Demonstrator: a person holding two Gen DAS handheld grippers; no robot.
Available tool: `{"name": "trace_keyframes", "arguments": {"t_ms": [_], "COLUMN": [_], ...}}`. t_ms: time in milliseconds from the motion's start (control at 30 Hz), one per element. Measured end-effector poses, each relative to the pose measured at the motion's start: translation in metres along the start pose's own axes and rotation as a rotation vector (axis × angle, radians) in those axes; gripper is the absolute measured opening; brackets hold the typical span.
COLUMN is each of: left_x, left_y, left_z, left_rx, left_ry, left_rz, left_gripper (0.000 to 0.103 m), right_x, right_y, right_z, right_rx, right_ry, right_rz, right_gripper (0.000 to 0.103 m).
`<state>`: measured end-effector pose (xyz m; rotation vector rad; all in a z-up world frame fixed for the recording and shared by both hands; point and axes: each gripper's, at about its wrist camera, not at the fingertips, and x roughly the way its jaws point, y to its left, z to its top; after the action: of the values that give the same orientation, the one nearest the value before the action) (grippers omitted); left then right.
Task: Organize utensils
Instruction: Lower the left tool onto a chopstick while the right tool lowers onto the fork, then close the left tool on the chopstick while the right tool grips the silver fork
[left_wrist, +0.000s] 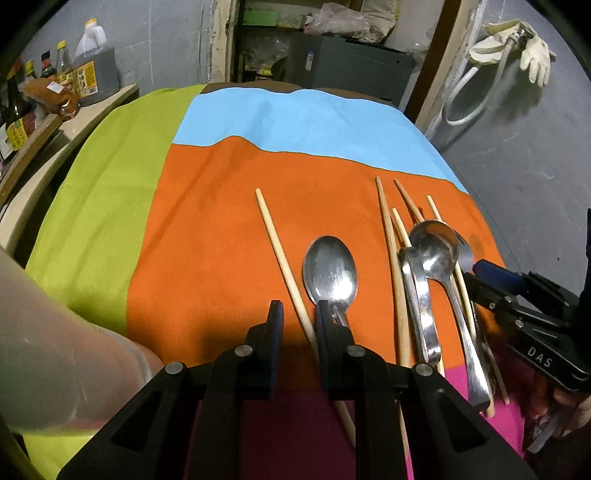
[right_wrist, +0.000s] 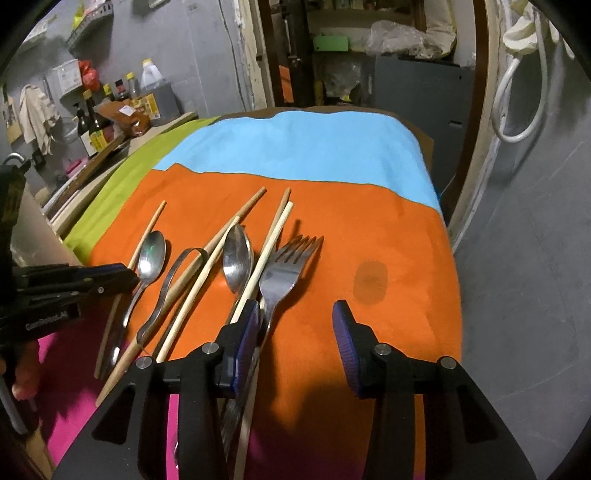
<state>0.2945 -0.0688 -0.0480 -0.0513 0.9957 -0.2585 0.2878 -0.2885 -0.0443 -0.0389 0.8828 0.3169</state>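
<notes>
Utensils lie on a table under an orange, blue, green and pink cloth (left_wrist: 221, 229). A steel spoon (left_wrist: 330, 271) and a single wooden chopstick (left_wrist: 280, 254) lie apart at the left. My left gripper (left_wrist: 298, 314) is open low over them, the chopstick between its fingers, the right finger over the spoon's handle. To the right is a pile: several chopsticks (left_wrist: 388, 236), another spoon (left_wrist: 436, 251), a looped metal utensil (right_wrist: 173, 280) and a fork (right_wrist: 284, 269). My right gripper (right_wrist: 295, 321) is open, its left finger beside the fork's handle.
A side counter (right_wrist: 110, 147) with sauce bottles and a jug stands at the far left. The table's right edge drops to a grey floor (right_wrist: 535, 258). A dark stain (right_wrist: 370, 280) marks the orange cloth right of the fork. Shelves and a doorway are behind.
</notes>
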Motion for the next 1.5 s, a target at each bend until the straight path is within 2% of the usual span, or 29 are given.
{"name": "trace_keyframes", "arguments": {"t_ms": [167,200,267,333,433,500,633,833,933,1100,1300,1500], "left_x": [0.005,0.005,0.006,0.006,0.004,0.001,-0.005,-0.014,-0.018,-0.017,-0.014,-0.011], "left_y": [0.000,0.000,0.000,0.001,0.001,0.001,0.000,-0.003,-0.002,0.000,0.000,0.001], "left_z": [0.007,0.007,0.008,0.009,0.008,0.006,-0.002,-0.014,-0.019,-0.022,-0.023,-0.018], "left_rx": [-0.018,-0.018,-0.014,-0.017,-0.014,-0.013,-0.011,0.000,-0.001,-0.007,0.004,0.015], "left_ry": [0.032,0.038,0.050,0.064,0.077,0.076,0.072,0.075,0.067,0.072,0.082,0.100], "left_rz": [-0.002,-0.001,-0.003,-0.016,-0.033,-0.037,-0.038,-0.045,-0.043,-0.032,-0.035,-0.040], "left_gripper": [0.015,0.015,0.015,0.009,0.003,0.003,0.003,0.003,0.003,0.003,0.003,0.003], "right_x": [0.012,0.013,0.012,0.013,0.010,0.006,-0.005,-0.010,-0.006,0.000,0.010,0.017], "right_y": [-0.005,-0.008,-0.013,-0.019,-0.023,-0.024,-0.021,-0.009,-0.008,-0.013,-0.007,0.001], "right_z": [0.009,0.010,0.012,0.012,0.009,0.007,0.004,0.004,0.004,0.008,0.009,0.021], "right_rx": [0.039,0.054,0.101,0.156,0.198,0.214,0.207,0.169,0.168,0.189,0.143,0.075], "right_ry": [0.031,0.030,0.034,0.040,0.030,0.014,-0.037,-0.063,-0.045,-0.023,0.000,0.009], "right_rz": [0.033,0.051,0.111,0.162,0.190,0.202,0.190,0.182,0.165,0.201,0.221,0.242], "right_gripper": [0.037,0.034,0.019,0.014,0.011,0.006,0.004,0.003,0.003,0.005,0.009,0.008]}}
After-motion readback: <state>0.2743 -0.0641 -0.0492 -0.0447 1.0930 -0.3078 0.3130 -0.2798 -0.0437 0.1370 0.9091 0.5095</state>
